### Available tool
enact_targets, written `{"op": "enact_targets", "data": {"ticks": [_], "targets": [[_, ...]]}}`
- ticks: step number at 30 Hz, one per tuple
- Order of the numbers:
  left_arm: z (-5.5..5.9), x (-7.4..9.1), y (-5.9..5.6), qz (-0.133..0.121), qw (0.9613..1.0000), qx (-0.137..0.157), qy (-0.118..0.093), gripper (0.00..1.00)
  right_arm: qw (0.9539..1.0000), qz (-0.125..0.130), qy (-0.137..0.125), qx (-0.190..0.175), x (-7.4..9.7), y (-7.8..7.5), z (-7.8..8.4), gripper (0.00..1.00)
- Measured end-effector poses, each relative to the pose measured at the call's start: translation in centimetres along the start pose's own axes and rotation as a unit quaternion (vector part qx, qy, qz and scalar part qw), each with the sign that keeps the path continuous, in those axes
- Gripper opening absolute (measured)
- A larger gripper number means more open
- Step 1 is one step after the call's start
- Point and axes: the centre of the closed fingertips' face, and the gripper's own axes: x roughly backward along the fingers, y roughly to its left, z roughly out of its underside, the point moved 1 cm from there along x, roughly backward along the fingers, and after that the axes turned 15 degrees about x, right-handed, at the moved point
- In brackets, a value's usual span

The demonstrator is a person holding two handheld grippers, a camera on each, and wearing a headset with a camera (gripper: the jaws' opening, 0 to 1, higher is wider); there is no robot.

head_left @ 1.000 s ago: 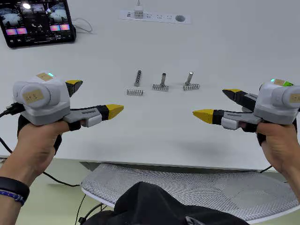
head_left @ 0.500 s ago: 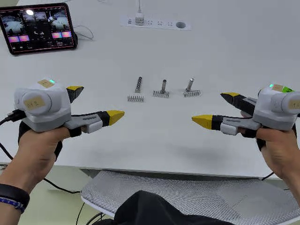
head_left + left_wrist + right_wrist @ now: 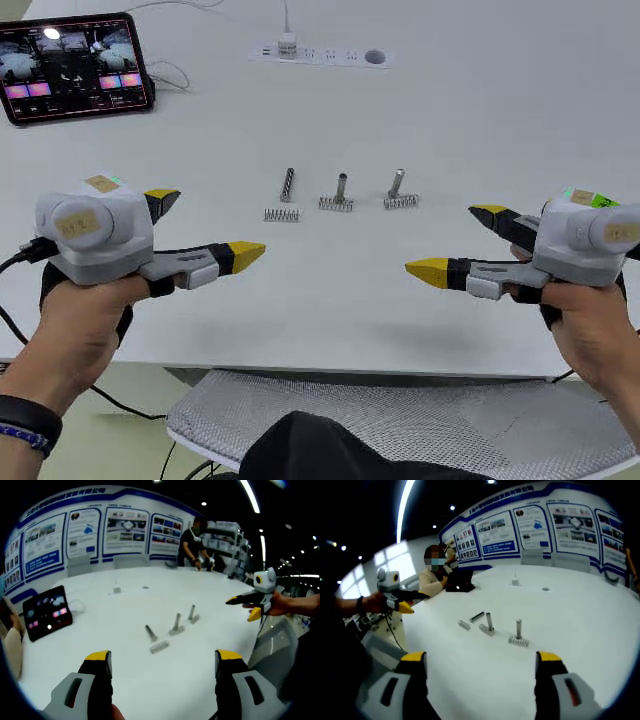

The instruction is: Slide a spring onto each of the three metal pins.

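Note:
Three short metal pins (image 3: 341,187) are lined up in a row mid-table. A small coil spring (image 3: 336,204) lies flat at the foot of each one. The left pin (image 3: 150,632) looks tilted in the left gripper view, with its spring (image 3: 159,646) loose in front. My left gripper (image 3: 205,225) hovers open to the left of the row, nearer the table's front, and holds nothing. My right gripper (image 3: 455,240) hovers open to the right, also holding nothing. In the right gripper view the pins (image 3: 489,621) and springs (image 3: 518,641) lie well beyond the jaws.
A lit tablet (image 3: 75,65) stands at the back left with a cable beside it. A white power strip (image 3: 320,55) lies along the far edge. A mesh chair seat (image 3: 400,420) sits below the table's front edge. A person (image 3: 192,542) stands in the background.
The head camera has shifted a little. Both grippers stay open in about the same places. The pins and springs have not moved.

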Motion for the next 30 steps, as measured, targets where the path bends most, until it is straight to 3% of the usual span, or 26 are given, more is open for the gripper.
{"op": "enact_targets", "data": {"ticks": [6,8,10,18,30], "targets": [[-0.3,-0.7,0.2,0.001,1.0000,-0.006,0.004,0.85,1.0000,-0.005,0.000,-0.002,0.0,0.4,0.1,0.95],[-0.3,-1.1,0.3,0.002,1.0000,-0.005,0.006,0.85,0.9997,0.011,0.015,0.014,0.0,-0.1,0.6,0.99],[-0.5,-1.5,0.3,0.003,1.0000,-0.005,0.006,0.85,0.9999,0.002,0.009,0.007,-0.1,0.2,0.4,0.99],[-0.9,-3.2,0.3,0.003,1.0000,0.001,0.004,0.85,1.0000,0.004,0.000,-0.004,-0.1,0.1,0.7,0.99],[-1.6,-5.6,0.9,0.009,0.9999,0.001,0.008,0.83,0.9999,-0.002,0.011,-0.003,0.2,0.6,1.4,0.97]]}}
